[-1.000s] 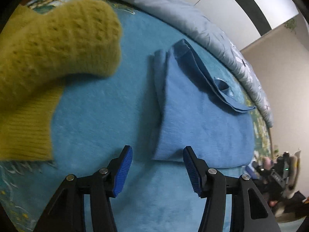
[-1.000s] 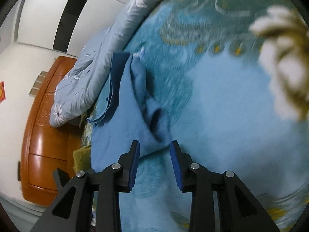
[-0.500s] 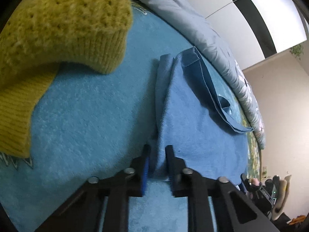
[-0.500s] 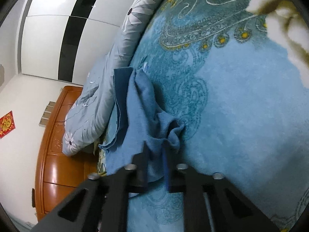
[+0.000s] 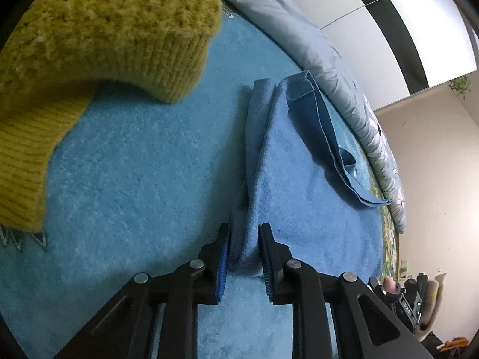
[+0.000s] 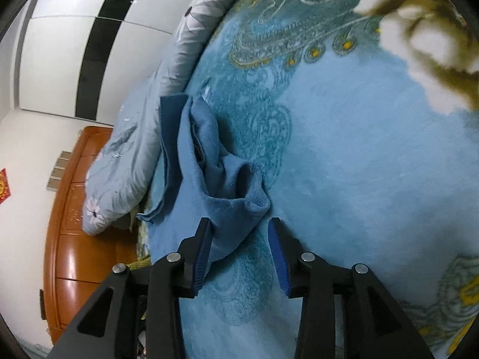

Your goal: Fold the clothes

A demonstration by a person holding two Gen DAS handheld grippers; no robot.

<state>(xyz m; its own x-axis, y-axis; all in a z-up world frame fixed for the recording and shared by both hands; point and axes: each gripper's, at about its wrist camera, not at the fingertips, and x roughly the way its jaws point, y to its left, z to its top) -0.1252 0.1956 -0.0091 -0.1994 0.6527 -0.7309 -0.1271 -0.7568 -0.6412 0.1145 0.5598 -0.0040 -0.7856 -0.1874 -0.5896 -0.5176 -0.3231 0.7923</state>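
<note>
Left gripper [image 5: 244,252] jaws clenched on blue garment [image 5: 302,185] corner, on the bed [image 5: 143,179]. Right gripper [image 6: 241,249] jaws released, straddling another corner.

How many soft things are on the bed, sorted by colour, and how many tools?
Blue garment: 1
Yellow-green knitted sweater: 1
Grey flowered quilt: 1
White and tan fluffy thing: 1
Tools: 2, the left tool and the right tool
Total: 6
</note>
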